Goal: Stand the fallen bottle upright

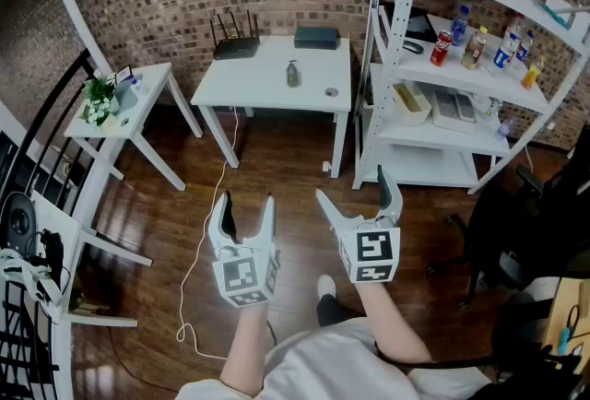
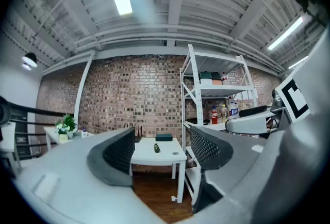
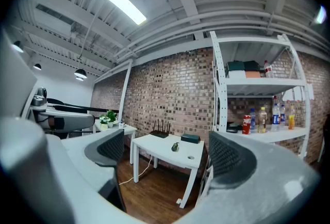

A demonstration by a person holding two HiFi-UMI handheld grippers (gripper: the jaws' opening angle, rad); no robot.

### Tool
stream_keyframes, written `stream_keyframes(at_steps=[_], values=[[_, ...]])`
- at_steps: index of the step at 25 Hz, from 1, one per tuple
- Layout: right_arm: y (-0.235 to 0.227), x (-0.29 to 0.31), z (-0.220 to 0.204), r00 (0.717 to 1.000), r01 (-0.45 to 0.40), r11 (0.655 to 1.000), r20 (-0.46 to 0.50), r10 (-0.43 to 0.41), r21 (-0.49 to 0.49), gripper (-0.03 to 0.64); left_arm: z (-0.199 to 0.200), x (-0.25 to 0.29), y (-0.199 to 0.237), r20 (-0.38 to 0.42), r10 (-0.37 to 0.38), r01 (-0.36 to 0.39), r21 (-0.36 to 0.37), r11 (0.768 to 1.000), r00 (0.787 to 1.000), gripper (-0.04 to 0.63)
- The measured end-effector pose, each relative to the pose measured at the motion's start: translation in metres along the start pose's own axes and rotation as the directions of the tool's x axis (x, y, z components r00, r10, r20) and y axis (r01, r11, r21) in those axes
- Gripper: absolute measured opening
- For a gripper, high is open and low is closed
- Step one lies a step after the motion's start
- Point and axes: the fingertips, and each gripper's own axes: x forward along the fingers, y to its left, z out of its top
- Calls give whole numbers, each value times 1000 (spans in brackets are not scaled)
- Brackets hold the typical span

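Note:
A small dark green bottle (image 1: 292, 73) lies on its side near the middle of the white table (image 1: 258, 85) against the brick wall. Both grippers hang over the wooden floor, well short of the table and pointing at it. My left gripper (image 1: 244, 205) is open with nothing between its jaws. My right gripper (image 1: 355, 191) is also open and empty, its jaws spread wide. In the left gripper view the bottle (image 2: 157, 148) shows far off between the jaws. The right gripper view also frames the bottle (image 3: 175, 146) on the table (image 3: 157, 144), just as distant.
A router (image 1: 236, 46), a dark box (image 1: 316, 37) and a small round object (image 1: 331, 92) share the table. A white shelf rack (image 1: 419, 66) with drink bottles stands right; a side table (image 1: 147, 112) with a plant stands left. A white cable (image 1: 198, 269) trails on the floor.

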Motion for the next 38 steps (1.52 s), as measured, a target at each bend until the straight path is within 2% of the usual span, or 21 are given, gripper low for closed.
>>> stream_keyframes(at_steps=[5, 8, 12, 15, 19, 24, 28, 31, 33, 35, 36, 38], values=[[-46, 80, 25, 997, -10, 1000, 70, 11, -9, 500, 6, 84, 1, 11, 38, -38, 53, 998, 999, 339], [-60, 120, 15, 998, -25, 1000, 58, 24, 8, 500, -7, 123, 7, -15, 57, -56, 48, 997, 998, 341], [-59, 168, -4, 990, -131, 987, 56, 126, 97, 500, -29, 170, 14, -76, 49, -49, -2, 999, 996, 341], [-56, 207, -1, 983, -170, 982, 80, 163, 83, 500, -32, 211, 28, -82, 56, -55, 13, 998, 995, 341], [-62, 275, -19, 981, -189, 980, 46, 187, 55, 499, -51, 282, 43, -70, 36, -35, 14, 999, 997, 341], [-75, 384, -29, 982, -191, 980, -5, 191, 63, 499, -65, 389, 85, -66, 2, -1, 12, 1000, 998, 341], [-76, 473, -23, 976, -199, 972, -58, 208, 129, 499, -66, 469, 130, -87, -38, 37, -12, 999, 995, 341], [-75, 529, -35, 970, -196, 963, -110, 218, 185, 499, -75, 516, 154, -106, -81, 80, -17, 997, 991, 338], [-70, 557, -45, 962, -220, 939, -102, 254, 263, 499, -92, 541, 156, -121, -163, 159, -42, 986, 979, 331], [-67, 578, -57, 953, -239, 899, -88, 289, 367, 499, -112, 557, 150, -139, -256, 246, -86, 966, 957, 331], [-68, 588, -67, 950, -232, 886, -103, 295, 401, 499, -122, 563, 148, -150, -279, 265, -102, 959, 949, 336], [-78, 612, -90, 942, -190, 892, -180, 283, 409, 499, -136, 582, 151, -170, -281, 265, -112, 958, 945, 336]])
